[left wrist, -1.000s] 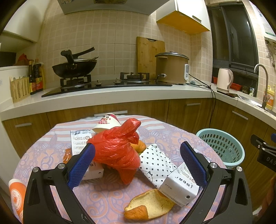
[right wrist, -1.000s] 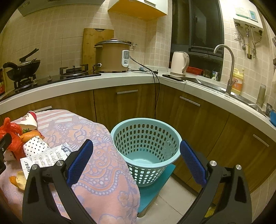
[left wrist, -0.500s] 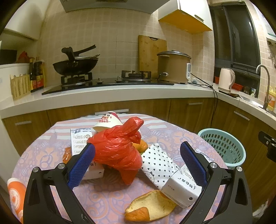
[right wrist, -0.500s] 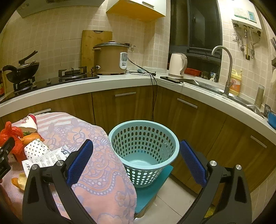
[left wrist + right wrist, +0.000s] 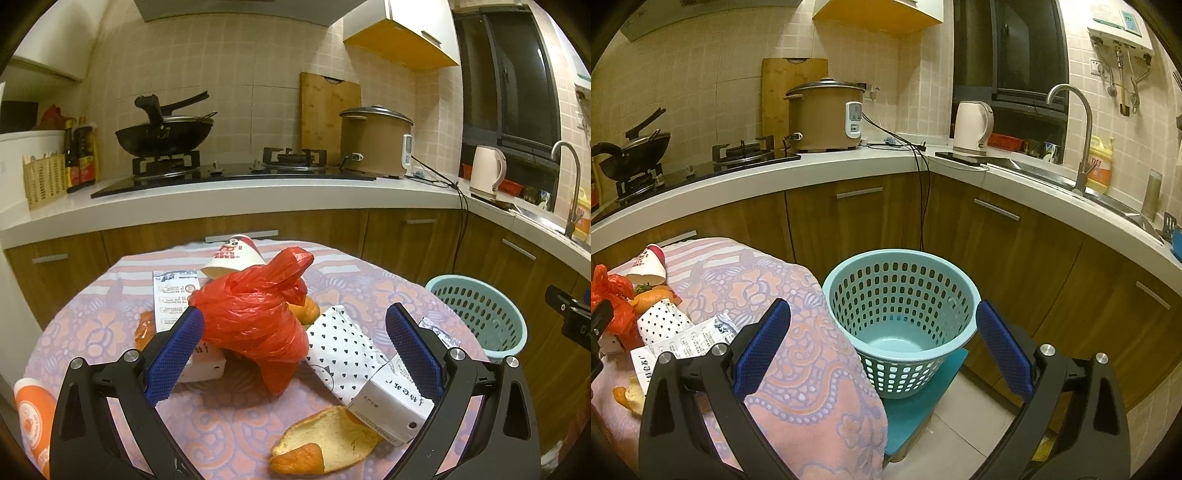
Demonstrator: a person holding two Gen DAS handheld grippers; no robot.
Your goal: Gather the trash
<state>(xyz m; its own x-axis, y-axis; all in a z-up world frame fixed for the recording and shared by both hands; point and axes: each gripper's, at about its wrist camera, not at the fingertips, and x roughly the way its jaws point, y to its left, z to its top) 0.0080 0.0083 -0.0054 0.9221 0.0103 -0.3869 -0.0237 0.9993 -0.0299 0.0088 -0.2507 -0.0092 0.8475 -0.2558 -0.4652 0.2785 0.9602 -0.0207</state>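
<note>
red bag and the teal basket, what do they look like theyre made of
Red bag: thin plastic film by the look, glossy, crumpled into sharp wrinkles and slightly translucent at its twisted top. Teal basket: seemingly moulded rigid plastic, smooth with a dull sheen, walls pierced by even rows of oval holes, solid base.

A home kitchen, lit warm and dim. Shown by the gas hob (image 5: 229, 173) with a black wok (image 5: 162, 138) at centre left, a brown rice cooker (image 5: 375, 144) and wooden chopping board (image 5: 325, 107) against the beige tiled wall (image 5: 221, 81), and sauce bottles (image 5: 79, 155) at far left. Confirmed at upper right of the right wrist view by a white kettle (image 5: 971, 127), a curved tap (image 5: 1075, 125) over the steel sink (image 5: 1108, 195), and brown cabinets (image 5: 1015, 251) below.
</note>
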